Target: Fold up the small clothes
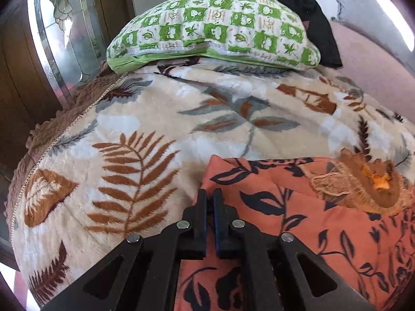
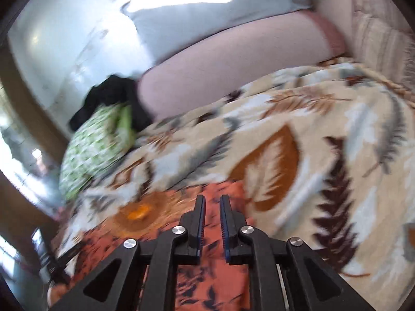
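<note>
Left gripper is pinching the orange top's near-left corner; right gripper, jaws narrow and empty, is hovering over its right side on the blanket.

Leaf-print blanket is covering the bed, its brown scalloped edge hanging at the left side. Green-and-white checked pillow is lying on the blanket's far end. Black cloth is draping behind and over the pillow's right part. Pink sheet is showing beyond the blanket; grey pillow is resting on it.
</note>
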`<state>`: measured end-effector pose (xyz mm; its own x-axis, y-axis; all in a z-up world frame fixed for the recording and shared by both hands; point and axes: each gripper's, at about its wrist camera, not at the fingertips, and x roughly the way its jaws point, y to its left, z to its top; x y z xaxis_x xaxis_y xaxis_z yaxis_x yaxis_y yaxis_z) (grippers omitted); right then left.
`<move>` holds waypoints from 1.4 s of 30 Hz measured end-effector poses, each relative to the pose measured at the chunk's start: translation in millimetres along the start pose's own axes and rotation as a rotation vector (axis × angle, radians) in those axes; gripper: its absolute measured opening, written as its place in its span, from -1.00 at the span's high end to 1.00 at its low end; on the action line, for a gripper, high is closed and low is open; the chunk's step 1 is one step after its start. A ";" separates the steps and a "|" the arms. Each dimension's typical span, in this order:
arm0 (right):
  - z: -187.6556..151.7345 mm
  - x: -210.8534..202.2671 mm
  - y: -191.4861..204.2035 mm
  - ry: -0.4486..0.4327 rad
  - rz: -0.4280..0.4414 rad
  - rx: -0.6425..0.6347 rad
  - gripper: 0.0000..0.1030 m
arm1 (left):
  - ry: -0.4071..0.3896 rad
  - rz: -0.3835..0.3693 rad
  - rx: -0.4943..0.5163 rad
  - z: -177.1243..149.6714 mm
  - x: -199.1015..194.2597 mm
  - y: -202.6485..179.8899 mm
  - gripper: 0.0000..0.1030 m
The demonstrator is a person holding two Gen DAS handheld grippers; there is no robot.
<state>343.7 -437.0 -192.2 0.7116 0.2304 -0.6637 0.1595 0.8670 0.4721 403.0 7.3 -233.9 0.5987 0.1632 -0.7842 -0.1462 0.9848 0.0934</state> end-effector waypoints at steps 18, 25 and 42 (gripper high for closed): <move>-75.8 56.6 68.6 0.291 0.040 -0.217 0.65 | 0.102 -0.213 -0.081 -37.3 -46.2 52.8 0.65; -76.6 -39.5 62.1 0.096 0.202 -0.139 -0.42 | 0.087 -0.229 -0.053 -111.1 -125.3 100.4 -0.62; -177.2 -182.2 -24.5 0.223 0.019 0.053 -0.78 | 0.505 -0.324 -0.101 -263.3 -114.6 120.8 -0.62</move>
<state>89.0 -421.9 -185.7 0.5467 0.3435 -0.7636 0.1873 0.8387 0.5114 109.5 92.1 -294.3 0.1815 -0.2163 -0.9593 -0.1079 0.9652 -0.2381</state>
